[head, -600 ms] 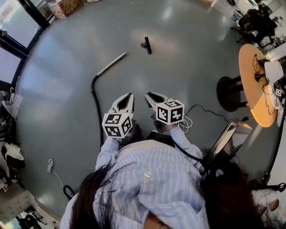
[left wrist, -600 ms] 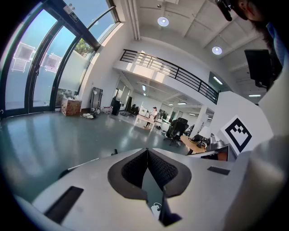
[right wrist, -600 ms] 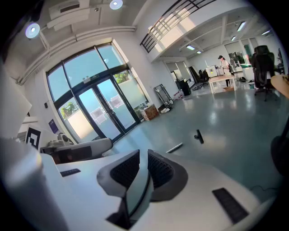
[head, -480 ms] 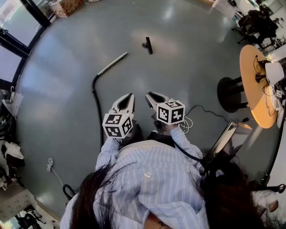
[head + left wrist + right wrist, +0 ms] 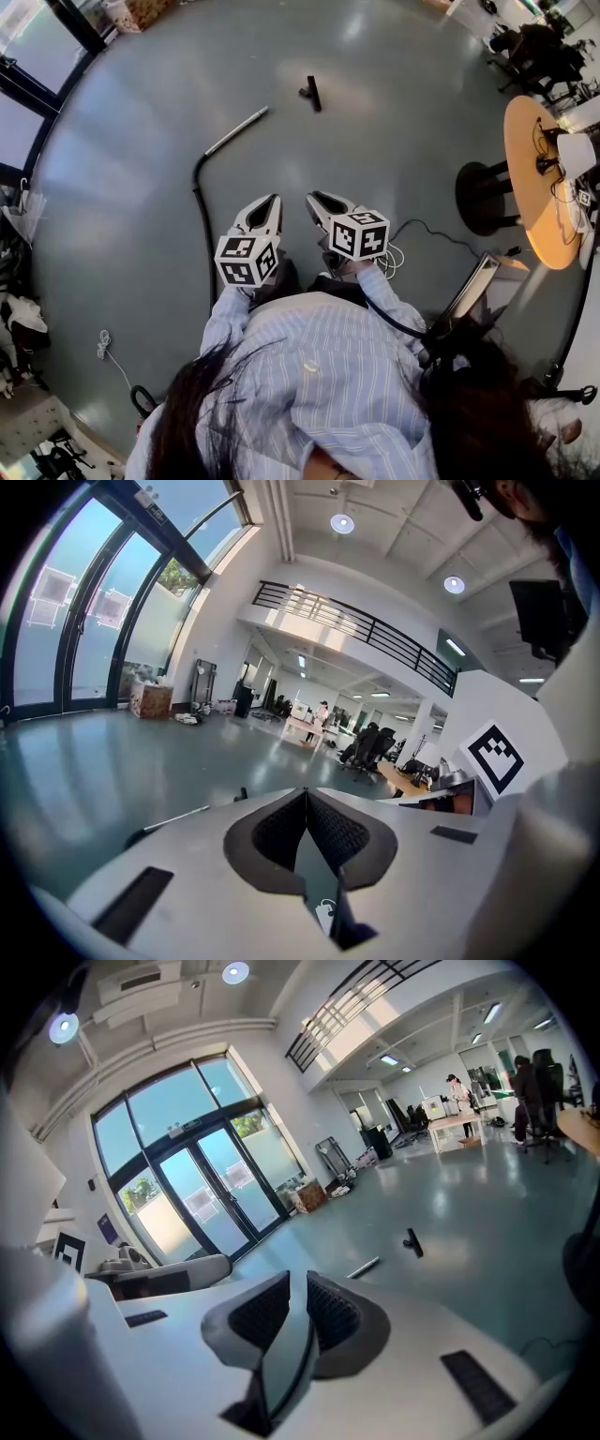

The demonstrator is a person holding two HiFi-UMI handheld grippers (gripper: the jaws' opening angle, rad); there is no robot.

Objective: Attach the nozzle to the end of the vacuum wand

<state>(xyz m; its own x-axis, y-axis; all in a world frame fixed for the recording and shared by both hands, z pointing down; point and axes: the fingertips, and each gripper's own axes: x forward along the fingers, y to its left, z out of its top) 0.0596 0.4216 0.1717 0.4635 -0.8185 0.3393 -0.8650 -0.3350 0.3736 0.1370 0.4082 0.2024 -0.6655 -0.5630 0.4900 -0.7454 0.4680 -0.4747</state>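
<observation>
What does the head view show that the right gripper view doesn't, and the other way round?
Only the head view: the black hose running from the vacuum wand, and the person's striped shirt. Only the right gripper view: the balcony railing and ceiling lights. Both: vacuum wand and nozzle lying apart on the floor, and the empty right tool.

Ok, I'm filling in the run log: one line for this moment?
left gripper: shut, empty | right gripper: slightly open, empty | nozzle, wand: apart on floor

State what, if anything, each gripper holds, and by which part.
Nothing is held: left gripper and right gripper are empty; nozzle and wand lie on the floor.
</observation>
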